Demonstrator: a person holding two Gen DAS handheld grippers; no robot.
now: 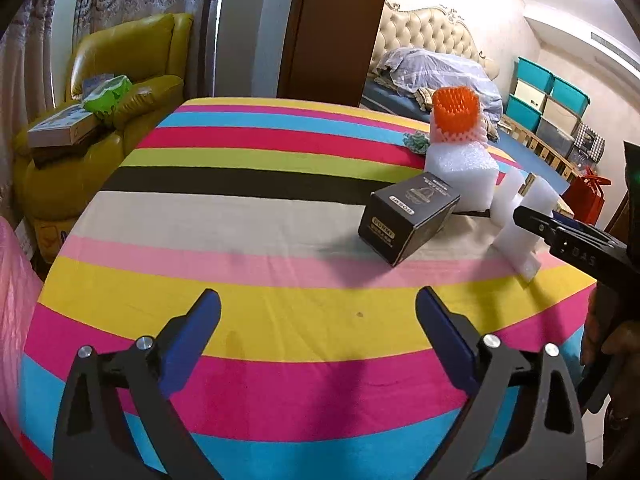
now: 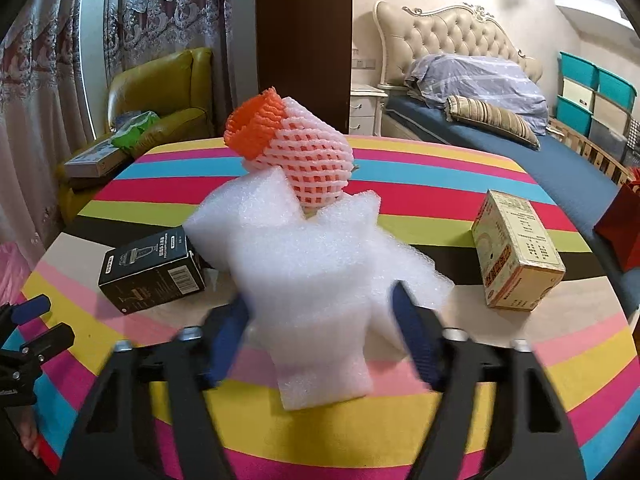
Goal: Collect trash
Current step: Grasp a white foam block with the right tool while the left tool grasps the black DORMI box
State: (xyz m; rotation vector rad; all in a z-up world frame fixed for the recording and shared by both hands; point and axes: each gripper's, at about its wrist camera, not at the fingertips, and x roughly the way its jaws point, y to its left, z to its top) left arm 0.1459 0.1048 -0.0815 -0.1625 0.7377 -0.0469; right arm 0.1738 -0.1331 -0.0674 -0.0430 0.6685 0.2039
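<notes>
White foam sat between my right fingers, touching them; my left fingers were wide open, holding nothing.

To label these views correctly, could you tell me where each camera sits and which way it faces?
Left wrist: on the left gripper, jaws open and empty, facing across the striped table; a hand shows.
Right wrist: on the right gripper, facing the white foam between its jaws.
Shared: black box, foam, orange net.

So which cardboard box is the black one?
The black cardboard box lying left of the white foam packing piece in the right wrist view. The other box, the beige cardboard box, lies right of the foam.
</notes>
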